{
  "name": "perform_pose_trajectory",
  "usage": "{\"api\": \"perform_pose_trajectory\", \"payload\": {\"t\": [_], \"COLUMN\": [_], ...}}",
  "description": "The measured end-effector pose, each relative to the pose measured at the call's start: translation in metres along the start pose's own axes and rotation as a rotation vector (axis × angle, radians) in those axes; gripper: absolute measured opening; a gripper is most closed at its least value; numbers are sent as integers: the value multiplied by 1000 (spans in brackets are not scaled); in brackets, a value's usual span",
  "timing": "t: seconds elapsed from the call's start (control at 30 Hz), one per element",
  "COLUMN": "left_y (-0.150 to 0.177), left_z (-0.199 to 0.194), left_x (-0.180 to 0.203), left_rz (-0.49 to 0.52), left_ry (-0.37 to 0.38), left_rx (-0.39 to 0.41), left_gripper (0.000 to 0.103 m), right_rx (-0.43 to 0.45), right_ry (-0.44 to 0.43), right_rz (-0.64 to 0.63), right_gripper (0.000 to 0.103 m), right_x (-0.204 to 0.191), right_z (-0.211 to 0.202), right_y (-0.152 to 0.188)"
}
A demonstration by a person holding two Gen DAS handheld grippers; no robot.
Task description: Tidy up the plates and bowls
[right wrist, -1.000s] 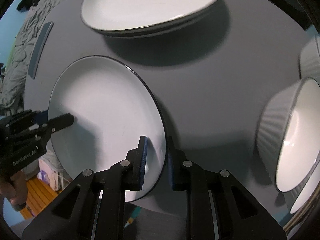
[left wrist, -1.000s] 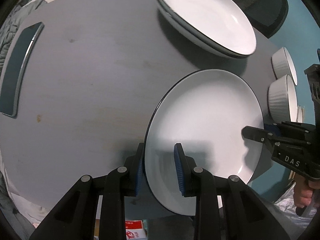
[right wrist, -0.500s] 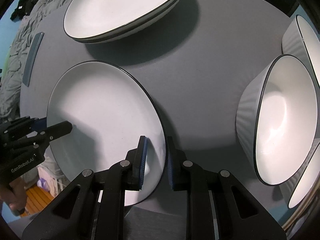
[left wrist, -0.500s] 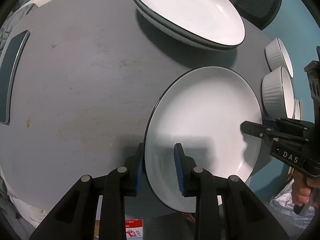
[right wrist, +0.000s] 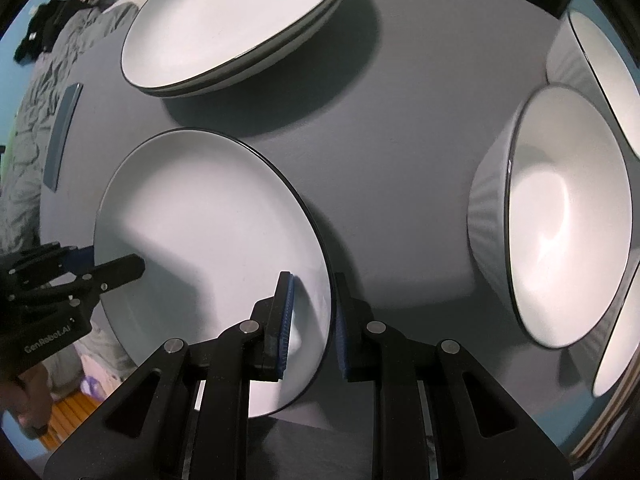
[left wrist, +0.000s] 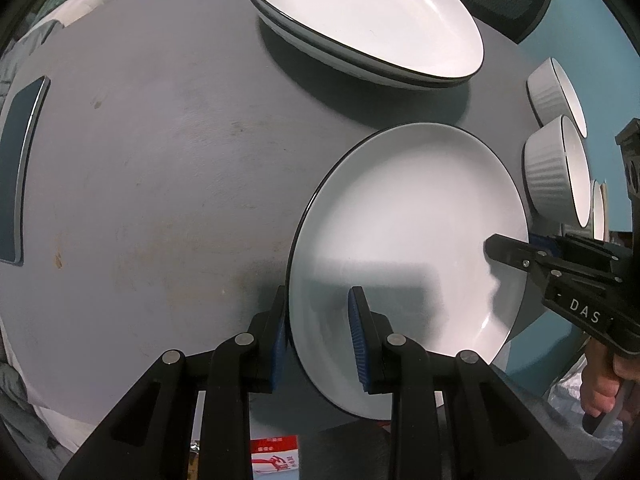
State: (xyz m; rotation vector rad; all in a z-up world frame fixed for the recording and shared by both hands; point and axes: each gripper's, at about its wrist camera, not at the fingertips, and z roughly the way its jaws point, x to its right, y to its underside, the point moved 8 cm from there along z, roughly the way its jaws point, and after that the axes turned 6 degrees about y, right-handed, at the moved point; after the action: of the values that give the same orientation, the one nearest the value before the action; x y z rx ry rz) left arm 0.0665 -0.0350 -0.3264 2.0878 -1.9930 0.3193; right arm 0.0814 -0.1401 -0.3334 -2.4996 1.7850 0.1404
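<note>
Right now both my tongs, left gripper (left wrist: 320, 330) and right gripper (right wrist: 312, 320), pinch opposite rims of the round white black-rimmed plate (left wrist: 408, 248) above the grey table's (left wrist: 160, 160) near edge; uneven pull could slip it onto the stacked white plates (left wrist: 368, 24).

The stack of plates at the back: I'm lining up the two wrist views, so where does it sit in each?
Left wrist: stack of plates at top, right of centre.
Right wrist: stack of plates at top, left of centre.
Shared landmark: the held plate, lying just in front of the stack in both.
</note>
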Motion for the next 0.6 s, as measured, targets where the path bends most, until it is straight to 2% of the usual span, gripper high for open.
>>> {"api": "perform_pose_trajectory", "payload": {"t": [0.4,0.6], "left_y": [-3,0], "left_z": [10,13], "left_x": [8,1], "left_rz": [8,10], "left_ry": [16,18], "left_rx": [-7,0], "left_gripper": [28,28], "right_rx": [3,11], "right_ry": [-102,-126], "right_rz": [131,142], "right_gripper": [19,19], "right_x": [19,26], "right_z": [5,6], "right_y": [32,37]}}
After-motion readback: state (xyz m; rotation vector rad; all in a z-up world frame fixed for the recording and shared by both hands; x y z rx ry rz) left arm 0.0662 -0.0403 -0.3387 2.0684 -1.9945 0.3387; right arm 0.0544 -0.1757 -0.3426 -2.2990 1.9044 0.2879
